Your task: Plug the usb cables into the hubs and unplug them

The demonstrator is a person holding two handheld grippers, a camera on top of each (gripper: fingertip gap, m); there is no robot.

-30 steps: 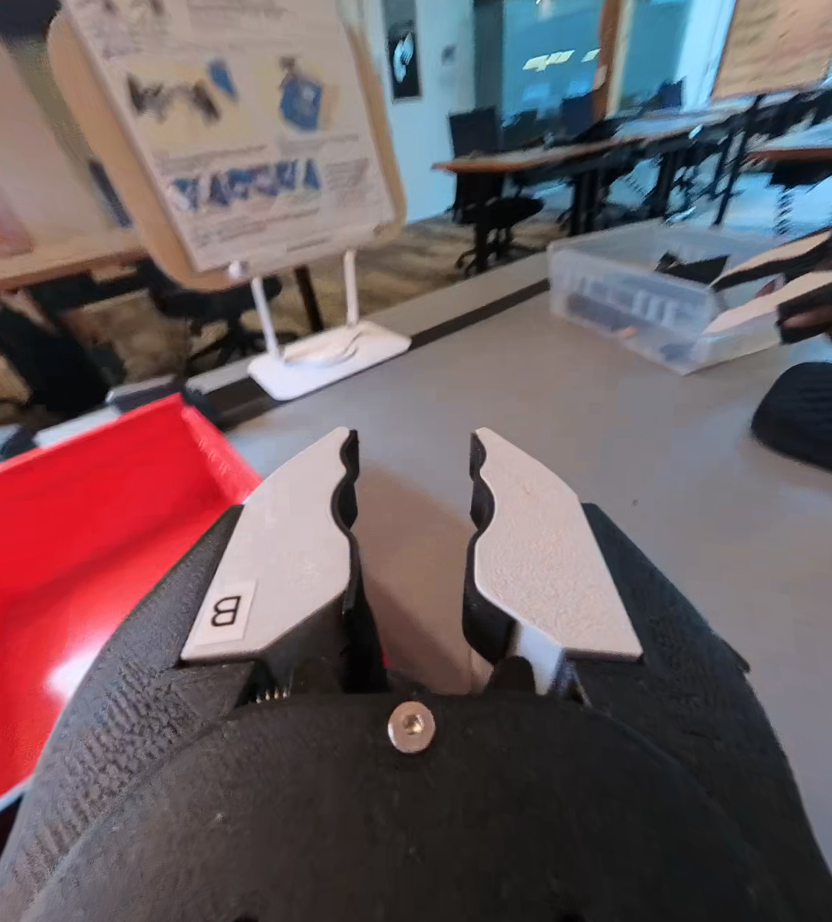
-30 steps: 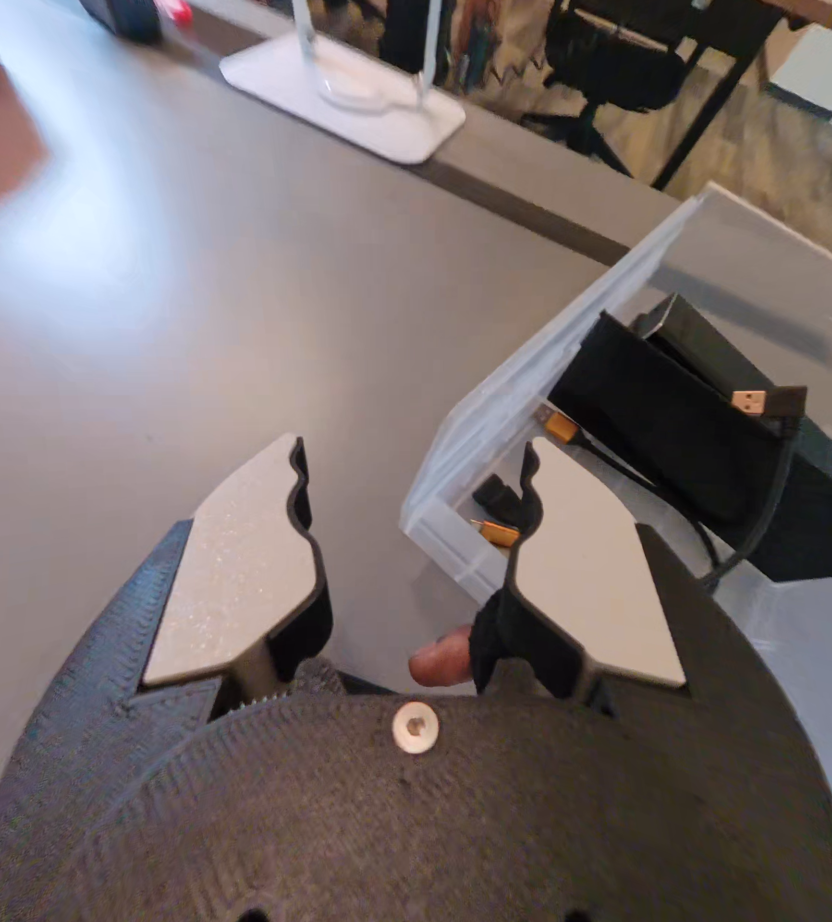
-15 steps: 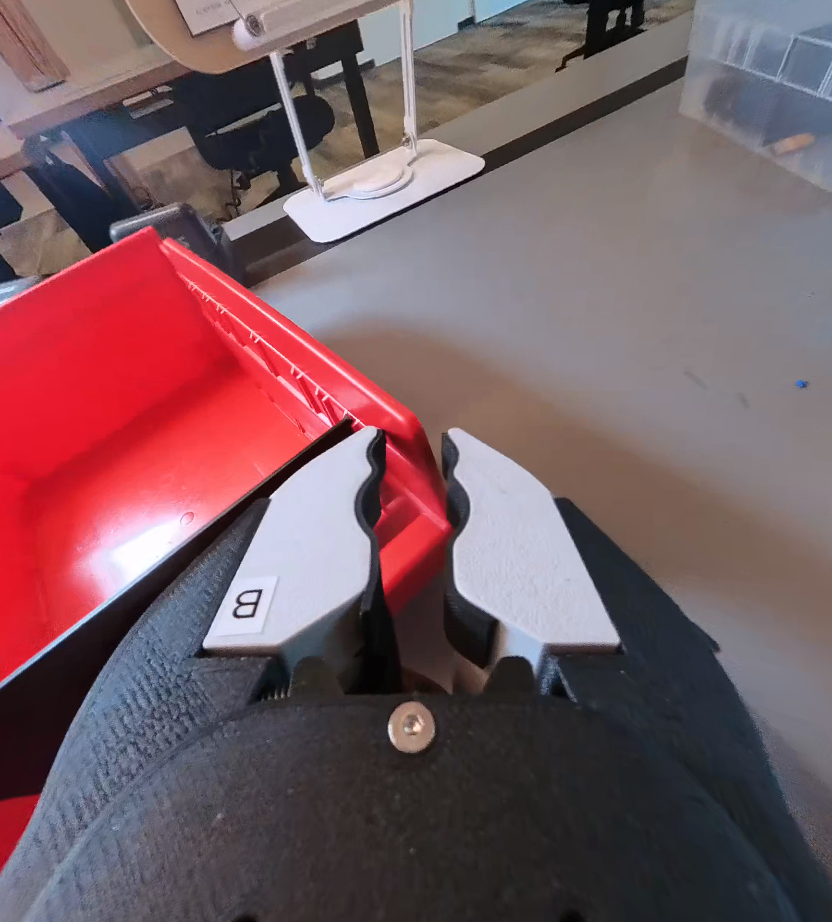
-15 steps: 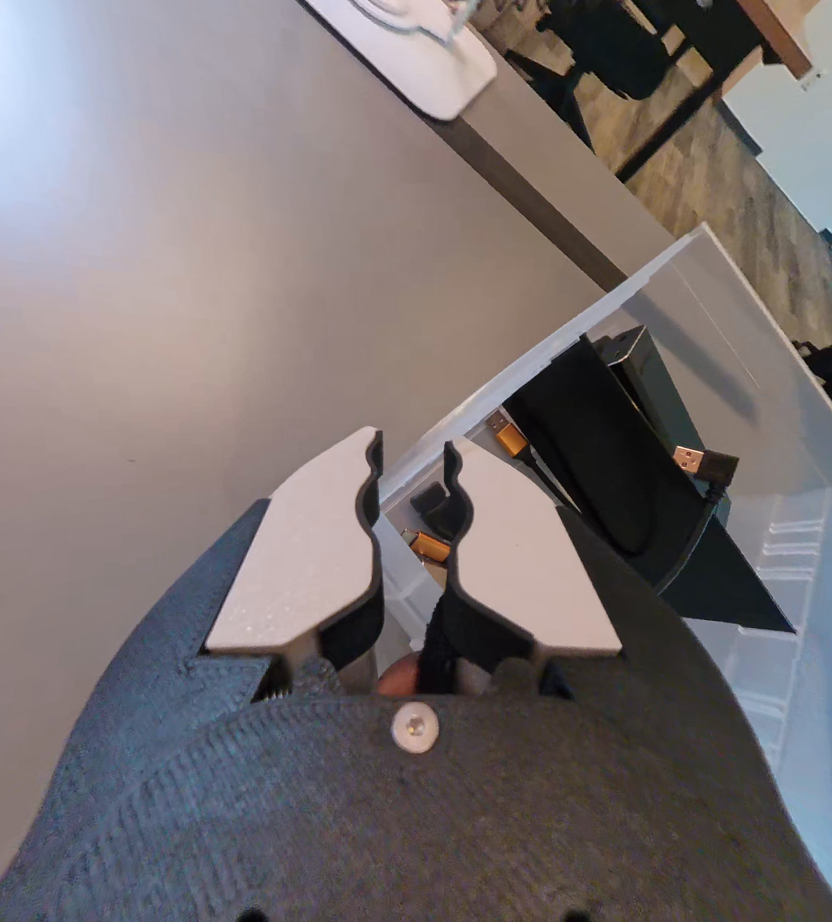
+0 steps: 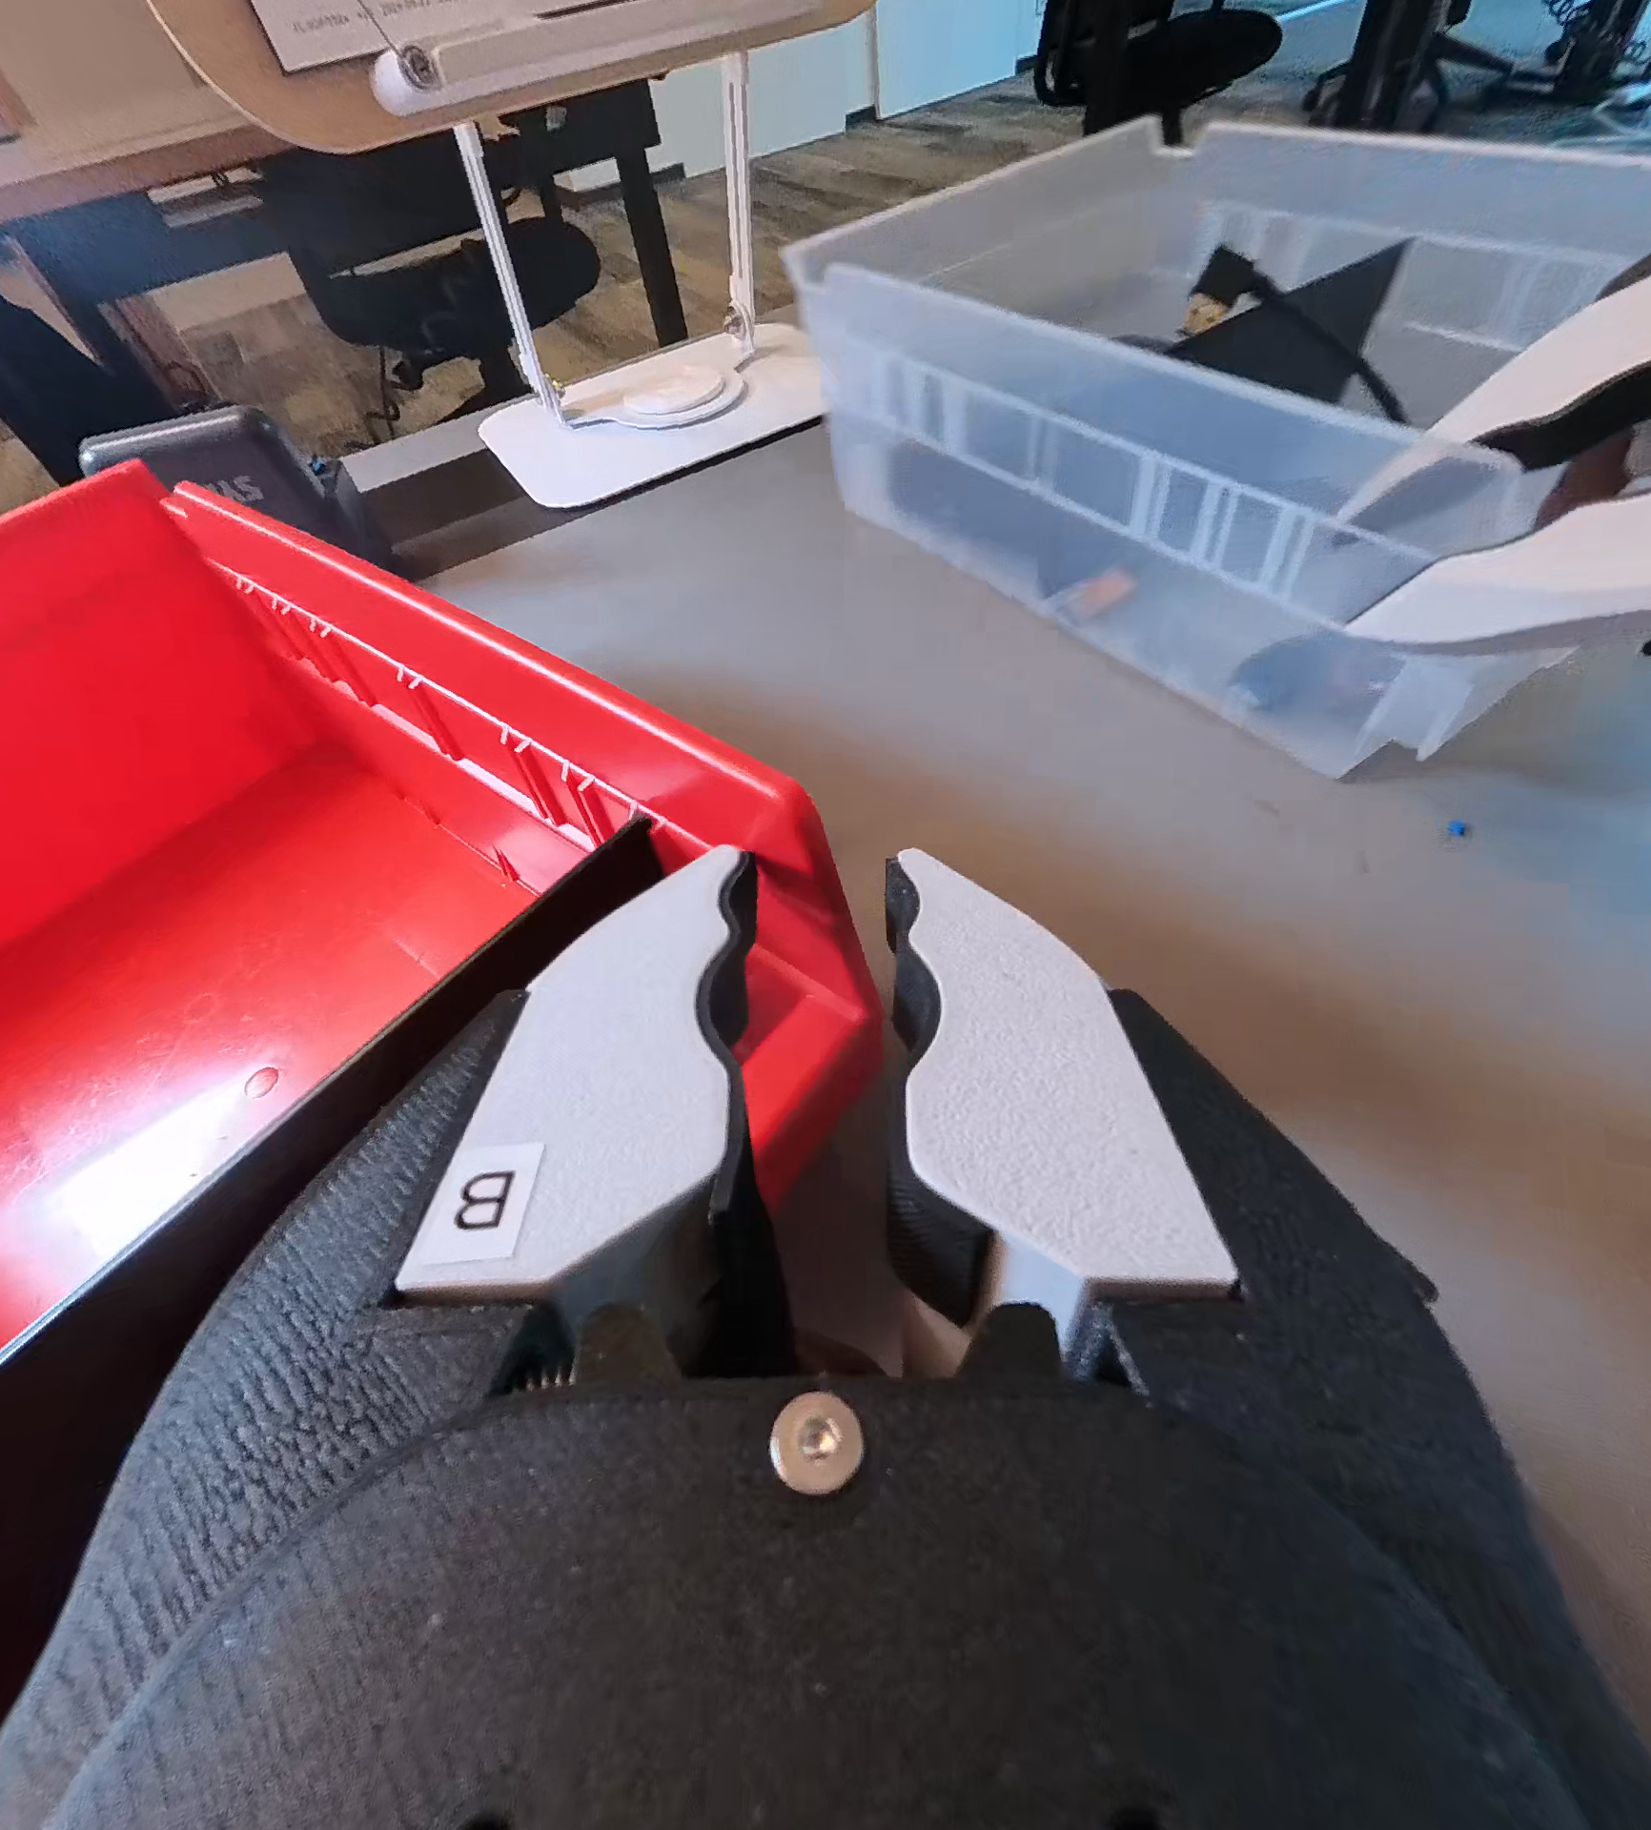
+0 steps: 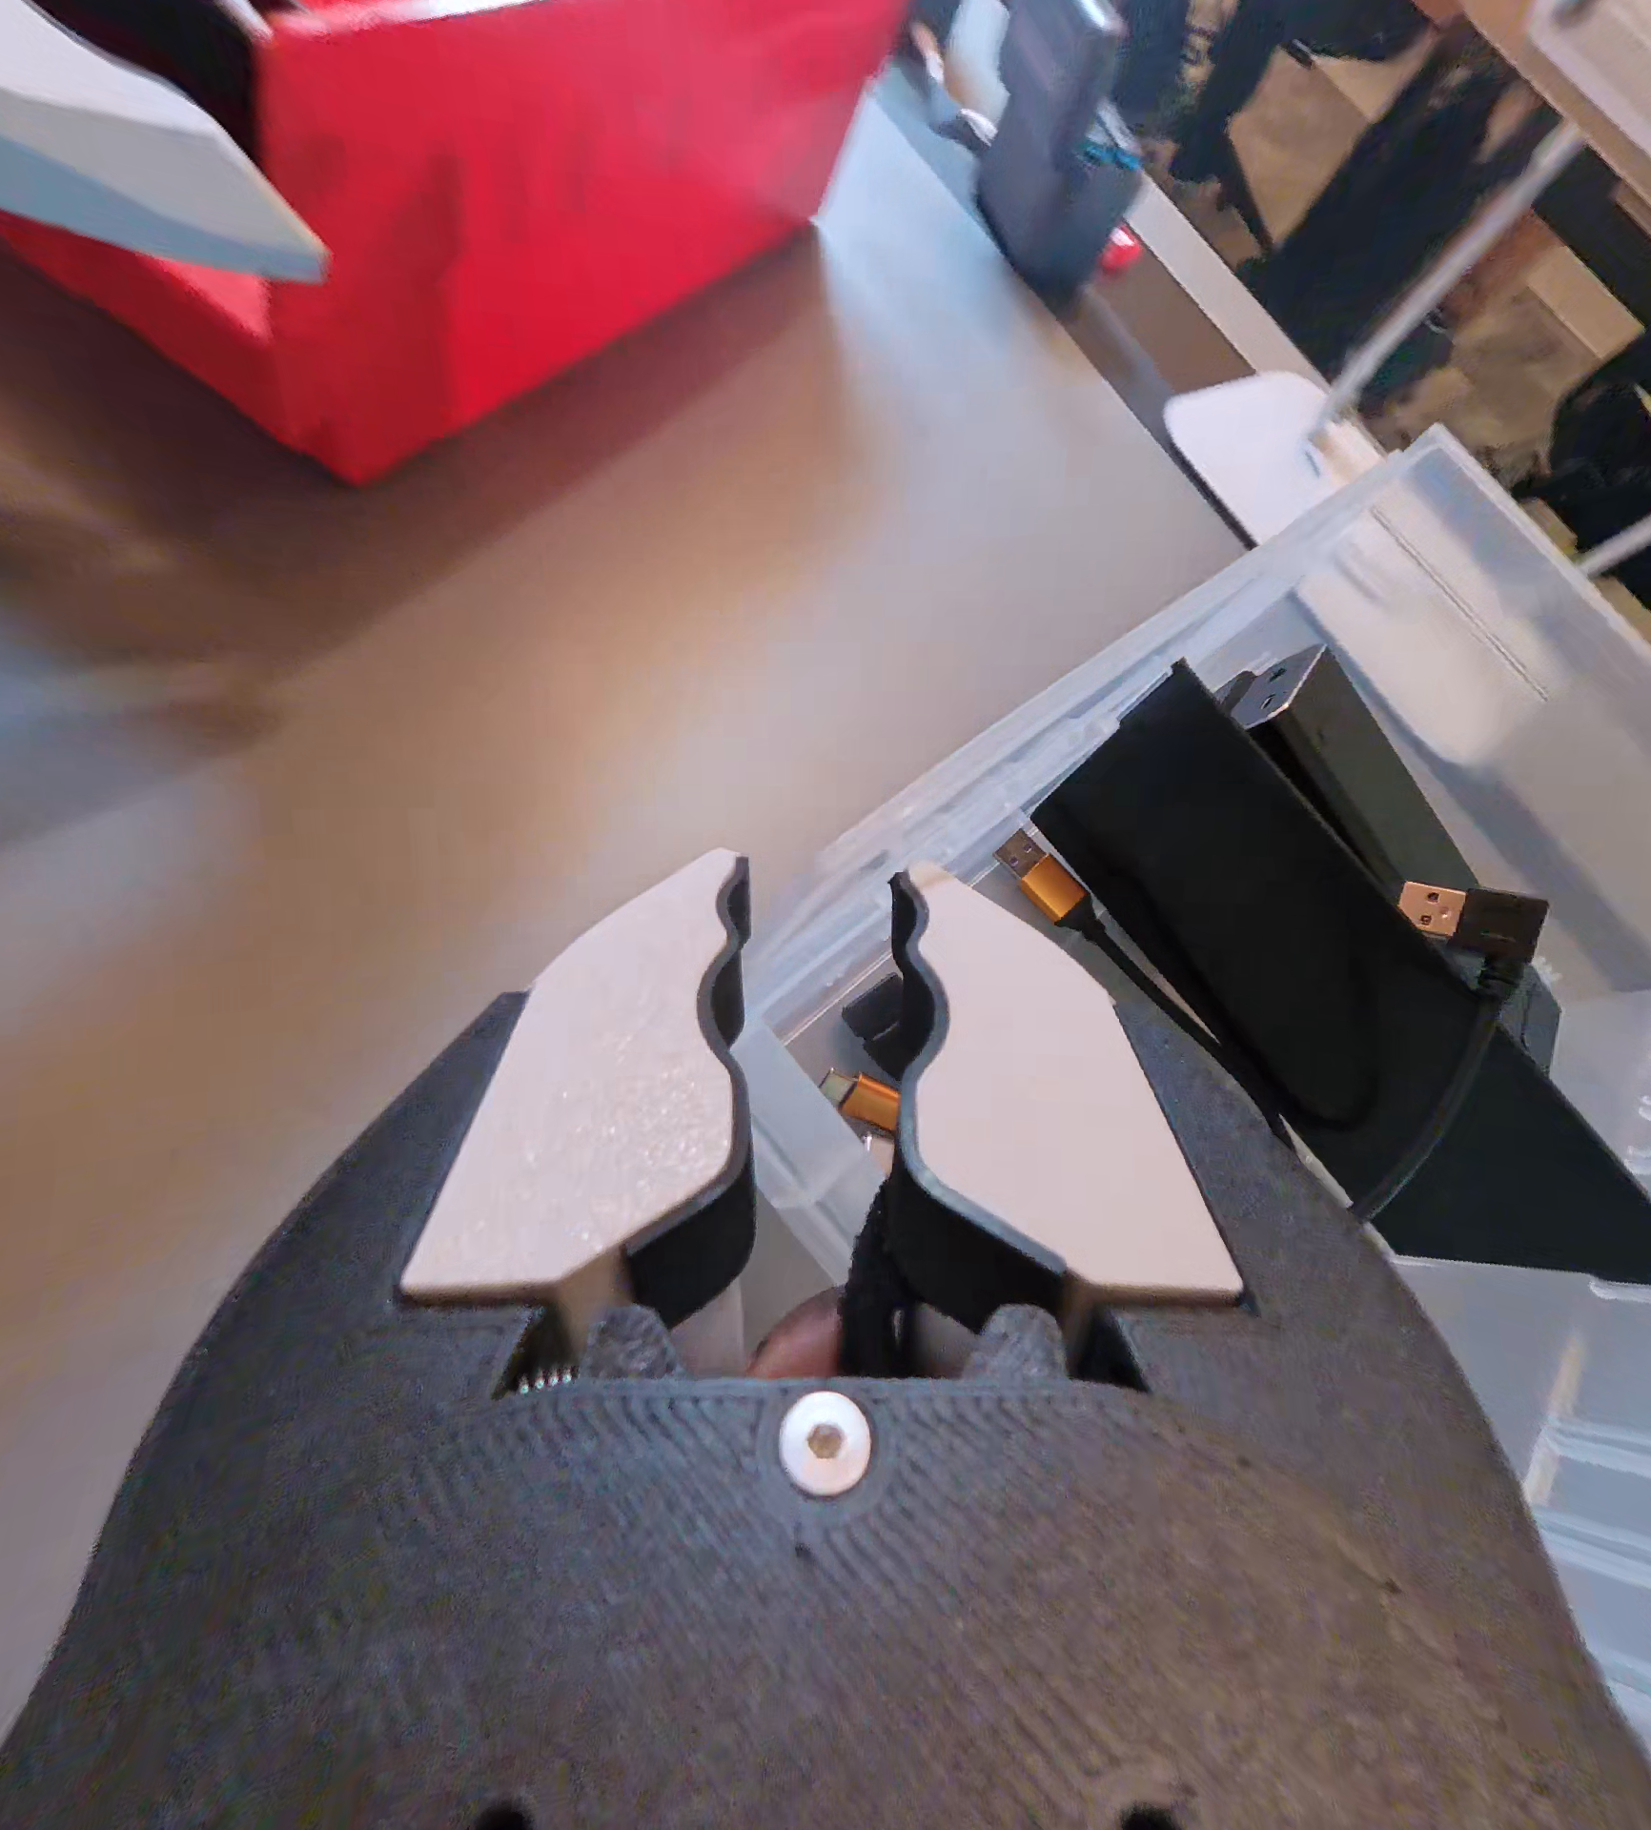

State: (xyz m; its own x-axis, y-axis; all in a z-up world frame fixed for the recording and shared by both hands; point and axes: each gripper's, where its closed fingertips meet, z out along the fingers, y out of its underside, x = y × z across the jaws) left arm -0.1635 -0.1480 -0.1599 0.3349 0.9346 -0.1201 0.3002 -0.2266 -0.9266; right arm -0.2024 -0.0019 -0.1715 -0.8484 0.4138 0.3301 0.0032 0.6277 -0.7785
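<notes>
The left gripper (image 5: 820, 896) straddles the near corner of the glossy red plastic bin (image 5: 782, 807): its jaws are closed down on the bin's wall, one finger inside and one outside, pinching the rim. The right gripper (image 6: 820, 906) does the same with the translucent clear plastic bin (image 6: 807, 1109), its jaws pinching the near corner wall.

Inside the clear bin, at about one o'clock from the right jaws, lie the task's things: a black rectangular usb hub (image 6: 1366, 782) propped on a black divider panel (image 6: 1228, 921), and black usb cables with orange-gold metal plugs (image 6: 1039, 876) — one plug near the divider's left end, another at its right end, a third just beside the right finger. None of the plugs appears seated in a port.

From the left wrist view the clear bin sits at one o'clock across the grey tabletop (image 5: 1198, 941), well apart from the red bin, which shows nothing inside where visible. A white stand base (image 5: 643, 416) sits at twelve o'clock on the table's far edge.

By my reading the task has barely begun — both grippers handle bins only, and every plugging and unplugging remains.
</notes>
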